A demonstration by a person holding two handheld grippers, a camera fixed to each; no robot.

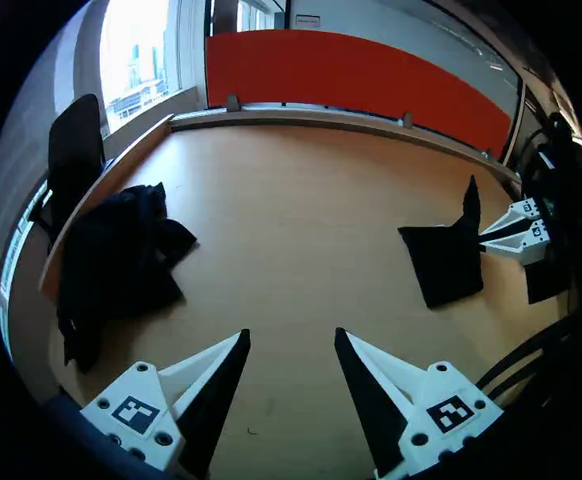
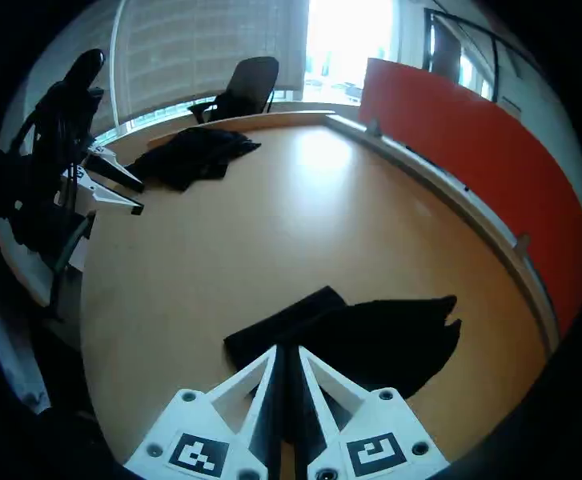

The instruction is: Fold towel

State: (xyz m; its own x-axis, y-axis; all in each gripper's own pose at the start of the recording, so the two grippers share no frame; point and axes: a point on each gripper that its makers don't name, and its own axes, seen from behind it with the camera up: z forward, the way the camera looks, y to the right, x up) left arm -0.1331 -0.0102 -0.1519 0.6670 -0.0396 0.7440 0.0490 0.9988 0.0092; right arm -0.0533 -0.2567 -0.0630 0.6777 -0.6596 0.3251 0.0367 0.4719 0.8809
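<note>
Towel [image 2: 387,336] edge pinched by right gripper [image 2: 288,352].

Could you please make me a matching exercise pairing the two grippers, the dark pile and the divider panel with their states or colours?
1 left gripper
2 right gripper
3 dark pile
4 divider panel

A red
B shut on the black towel
C open above the table
D heaped by the table's edge

Pairs: 1-C; 2-B; 3-D; 4-A
</note>
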